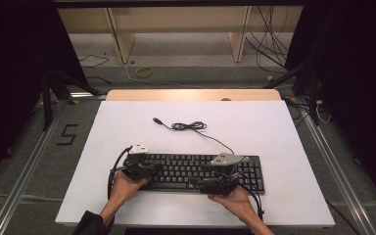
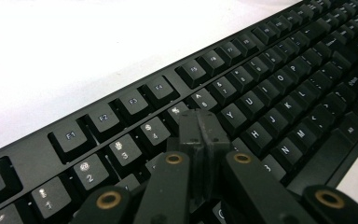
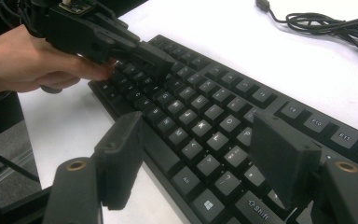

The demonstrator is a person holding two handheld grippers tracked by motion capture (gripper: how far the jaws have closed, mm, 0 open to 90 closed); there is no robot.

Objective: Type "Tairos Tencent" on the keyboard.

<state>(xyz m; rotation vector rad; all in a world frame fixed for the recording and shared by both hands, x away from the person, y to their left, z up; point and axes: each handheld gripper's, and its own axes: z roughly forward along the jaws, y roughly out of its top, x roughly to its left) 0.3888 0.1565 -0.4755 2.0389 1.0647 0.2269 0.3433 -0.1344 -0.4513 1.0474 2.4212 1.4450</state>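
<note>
1. The keyboard [image 1: 203, 172] is laid flat at the near edge of the white table [image 1: 274, 127].
2. The left gripper [image 2: 200, 128] is held with pads pressed together over the upper-left keys; a neighbouring key could be struck if it drifts.
3. The right gripper [image 3: 200, 163] is held with its pads apart and nothing between them, above the bottom-row keys.
4. The cable [image 1: 191, 126] could be snagged if the keyboard is dragged.

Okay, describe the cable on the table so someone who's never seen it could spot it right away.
Start at the white table, then find the black keyboard near its front edge. Just behind it lies a thin black cable, bunched into a small coil, ending in a plug: the one loose thing out there.
</note>
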